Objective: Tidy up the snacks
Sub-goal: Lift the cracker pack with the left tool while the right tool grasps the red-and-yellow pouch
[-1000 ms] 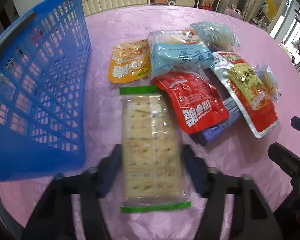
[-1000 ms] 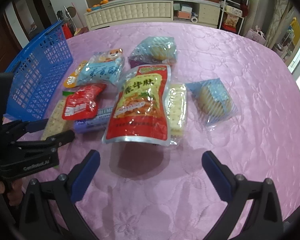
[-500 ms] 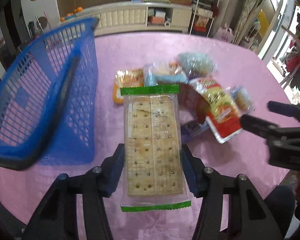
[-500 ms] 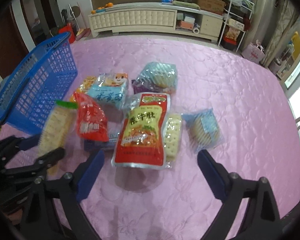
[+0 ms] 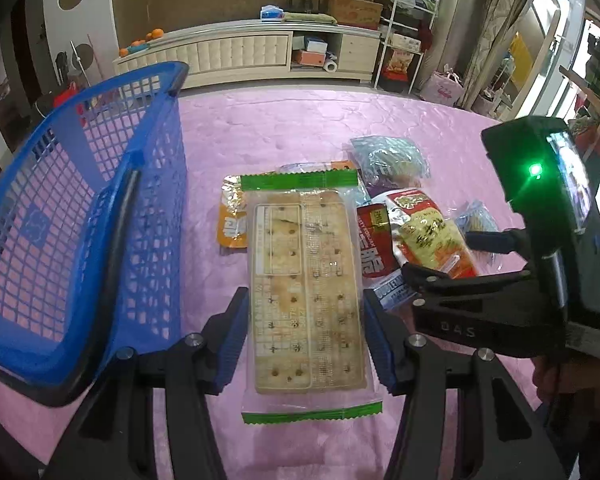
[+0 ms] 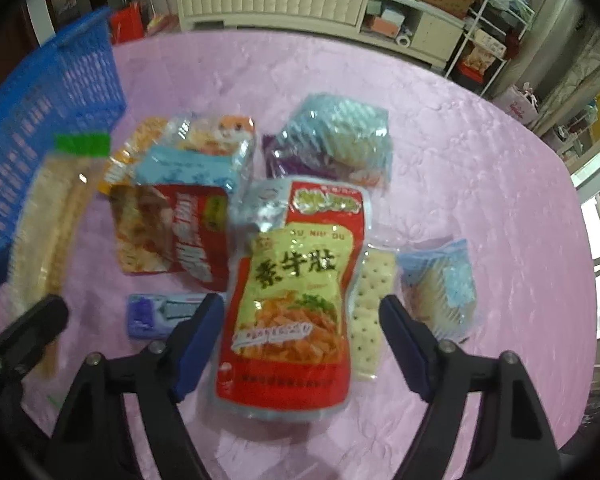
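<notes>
The left gripper (image 5: 304,336) clamps a clear cracker pack (image 5: 306,300) by its long edges, lifted off the pink tablecloth (image 5: 292,124), with the blue basket (image 5: 72,216) at its nine o'clock. The right gripper (image 6: 302,328) has just been closing, its jaws straddling the red-and-yellow pouch (image 6: 296,296) without pressing it. At twelve o'clock beyond lie the red packet (image 6: 172,232) and light-blue bags (image 6: 340,136).

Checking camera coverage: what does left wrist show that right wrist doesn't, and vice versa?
Left wrist only: the left gripper shut on the cracker pack, and the inside of the blue basket.
Right wrist only: the right gripper, jaws just been closing, pads either side of the red-yellow pouch but not pressing; the second cracker pack beside it.
Both: basket, snack pile, pink tablecloth.
</notes>
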`<action>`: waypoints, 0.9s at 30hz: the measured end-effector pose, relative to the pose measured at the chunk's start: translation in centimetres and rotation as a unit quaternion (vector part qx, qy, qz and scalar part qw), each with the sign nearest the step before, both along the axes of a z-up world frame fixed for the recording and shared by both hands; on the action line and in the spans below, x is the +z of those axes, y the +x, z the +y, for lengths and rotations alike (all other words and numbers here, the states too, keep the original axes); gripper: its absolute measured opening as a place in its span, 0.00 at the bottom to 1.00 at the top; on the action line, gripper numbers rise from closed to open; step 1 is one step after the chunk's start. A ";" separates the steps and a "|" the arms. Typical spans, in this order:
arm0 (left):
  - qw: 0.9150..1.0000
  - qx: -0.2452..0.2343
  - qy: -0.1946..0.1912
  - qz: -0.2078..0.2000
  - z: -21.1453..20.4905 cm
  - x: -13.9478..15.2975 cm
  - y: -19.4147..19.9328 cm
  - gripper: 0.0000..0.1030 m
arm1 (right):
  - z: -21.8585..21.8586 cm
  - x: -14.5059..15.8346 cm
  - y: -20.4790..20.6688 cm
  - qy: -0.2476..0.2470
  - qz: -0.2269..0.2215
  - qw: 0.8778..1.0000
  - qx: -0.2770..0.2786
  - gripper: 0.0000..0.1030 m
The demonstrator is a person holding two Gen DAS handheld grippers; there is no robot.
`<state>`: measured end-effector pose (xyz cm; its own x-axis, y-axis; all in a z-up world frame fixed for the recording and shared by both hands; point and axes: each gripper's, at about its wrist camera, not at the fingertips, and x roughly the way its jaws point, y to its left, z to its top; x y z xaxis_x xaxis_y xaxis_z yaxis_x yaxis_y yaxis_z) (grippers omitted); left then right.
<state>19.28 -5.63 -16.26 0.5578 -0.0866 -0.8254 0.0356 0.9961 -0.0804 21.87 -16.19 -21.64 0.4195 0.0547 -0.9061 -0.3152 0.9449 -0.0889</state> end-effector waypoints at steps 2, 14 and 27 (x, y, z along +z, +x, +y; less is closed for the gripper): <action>1.000 0.000 -0.003 0.000 0.1 0.0 0.0 0.51 | -0.4 0.1 0.3 0.012 -0.001 1.000 0.002 0.62; 1.000 -0.009 -0.016 -0.014 -0.3 1.7 -1.7 0.51 | -2.6 4.8 -3.5 0.047 -0.048 0.998 -0.002 0.40; 0.996 -0.012 -0.021 -0.081 -0.1 9.8 -7.0 0.50 | -2.7 13.3 -9.9 0.081 -0.136 0.987 0.014 0.40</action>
<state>12.26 -5.77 -6.42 0.6802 -0.1353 -0.7204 0.0762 0.9905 -0.1141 11.94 -18.86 -8.30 0.6423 0.2050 -0.7385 -0.3260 0.9451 -0.0212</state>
